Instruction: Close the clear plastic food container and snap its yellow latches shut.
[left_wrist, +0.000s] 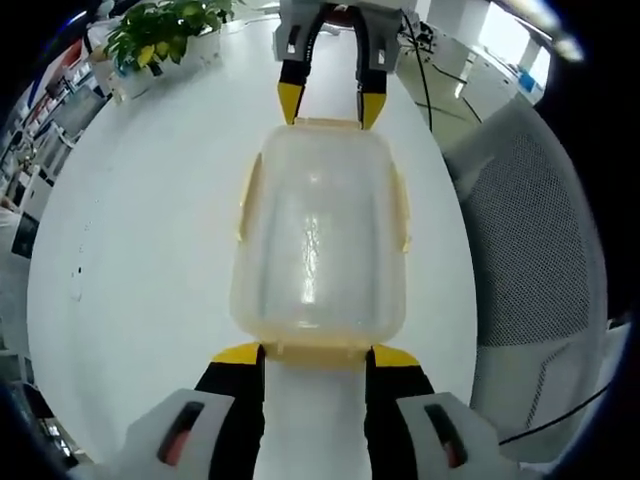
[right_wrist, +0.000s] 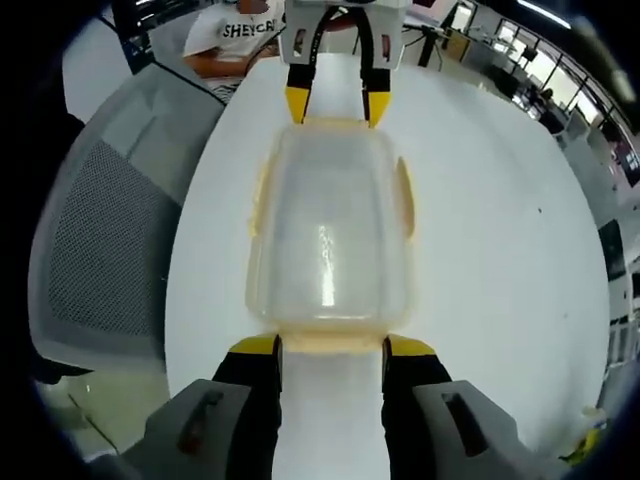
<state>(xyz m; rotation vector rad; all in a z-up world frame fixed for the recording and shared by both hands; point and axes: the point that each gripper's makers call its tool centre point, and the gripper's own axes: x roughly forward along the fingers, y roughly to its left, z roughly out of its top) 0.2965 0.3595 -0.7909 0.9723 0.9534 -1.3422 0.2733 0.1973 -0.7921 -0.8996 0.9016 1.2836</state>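
The clear plastic container (left_wrist: 318, 240) lies on the white surface (left_wrist: 140, 260), lid on, set lengthwise between the two tongs so each can work one end; the left tongs (left_wrist: 316, 352) stand open at the near short end in the left gripper view, yellow tips just past the corners of the end latch (left_wrist: 316, 350), seemingly poised to press it; the right tongs (right_wrist: 331, 345) mirror this at the opposite end, also open, jaws either side of that end's latch (right_wrist: 330, 343); whether any tip touches the plastic, I cannot tell; the side latches (left_wrist: 400, 205) flare a little outward, so I judge them not yet snapped. The box is a rounded rectangle, translucent, glossy, with pale yellow trim; beside the surface's edge stands a grey mesh-backed chair (left_wrist: 540, 250); a leafy potted plant (left_wrist: 160, 35) sits at the far corner.
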